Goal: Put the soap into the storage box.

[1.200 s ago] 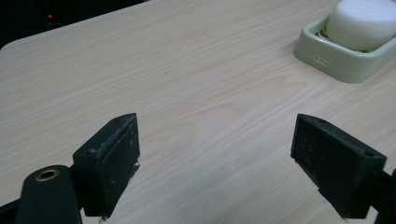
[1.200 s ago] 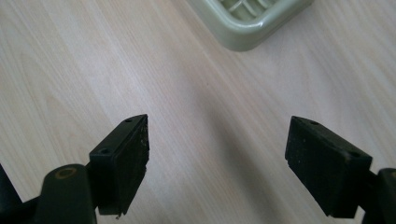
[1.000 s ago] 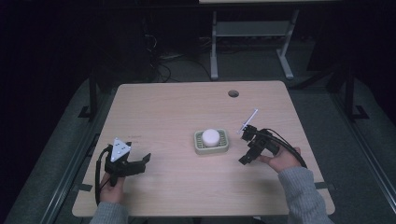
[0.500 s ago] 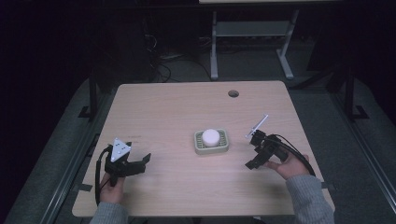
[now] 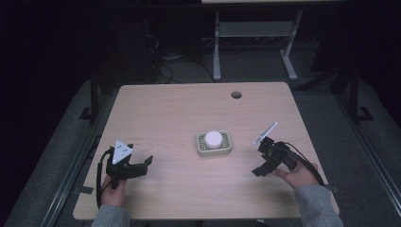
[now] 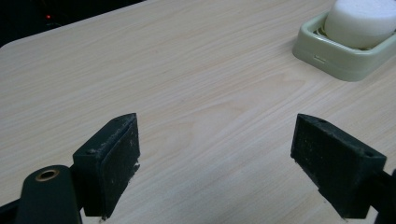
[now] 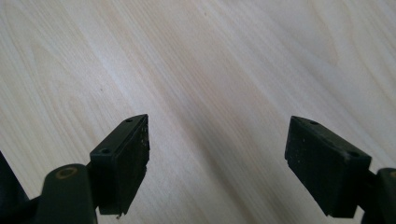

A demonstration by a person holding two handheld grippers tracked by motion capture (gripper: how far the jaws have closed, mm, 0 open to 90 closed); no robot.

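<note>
Two hand-held grippers idle, jaws wide apart, nothing held.

Left gripper (image 5: 142, 165) rests near the front-left corner of the light wooden table (image 5: 189, 113); right gripper (image 5: 259, 161) hangs tilted at front right. Between them, well apart from both, sits the round white soap bar (image 5: 213, 138) in its pale green ribbed plastic dish (image 5: 214, 150). Risk (a judgement): the soap looks smooth, so an off-centre squeeze could squirt it out, or drag the light dish along.
</note>
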